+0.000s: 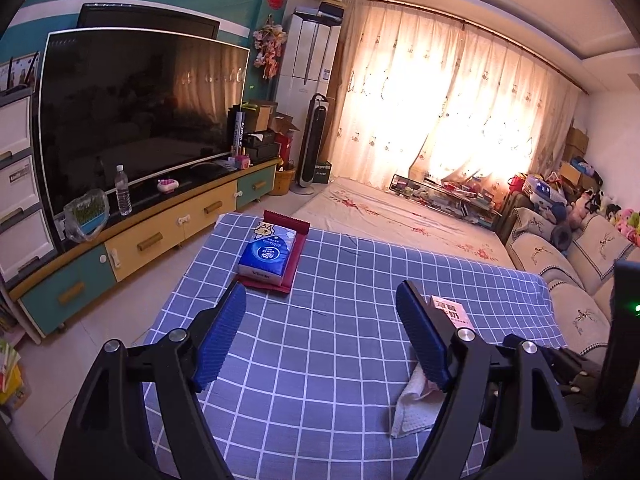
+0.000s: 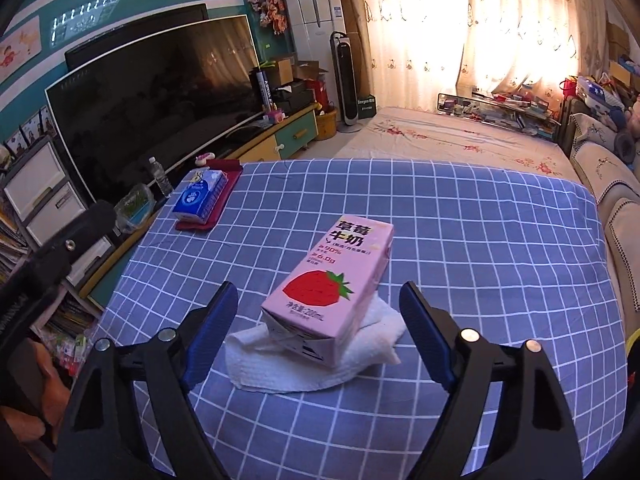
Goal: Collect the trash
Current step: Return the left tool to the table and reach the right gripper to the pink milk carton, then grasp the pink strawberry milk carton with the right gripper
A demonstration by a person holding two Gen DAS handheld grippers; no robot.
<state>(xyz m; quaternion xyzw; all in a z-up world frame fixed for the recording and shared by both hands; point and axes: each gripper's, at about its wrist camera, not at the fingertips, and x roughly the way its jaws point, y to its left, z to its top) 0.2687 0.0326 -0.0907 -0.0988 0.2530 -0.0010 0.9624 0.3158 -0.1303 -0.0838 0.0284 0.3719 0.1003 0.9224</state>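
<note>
A pink strawberry milk carton (image 2: pixel 332 280) lies tilted on a crumpled white paper towel (image 2: pixel 372 344) on the blue checked tablecloth (image 2: pixel 480 240). My right gripper (image 2: pixel 318 288) is open, its blue pads (image 2: pixel 212 328) standing either side of the carton without touching it. In the left wrist view the carton (image 1: pixel 452 312) and towel (image 1: pixel 412 404) peek out behind the right-hand finger. My left gripper (image 1: pixel 320 290) is open over bare cloth with nothing between its fingers.
A blue tissue pack (image 1: pixel 268 254) rests on a red tray (image 1: pixel 294 270) at the table's far left. Beyond it are a TV cabinet (image 1: pixel 168 236) with a water bottle (image 1: pixel 123 190) and a large television (image 1: pixel 136 108). A sofa (image 1: pixel 576 280) borders the right side.
</note>
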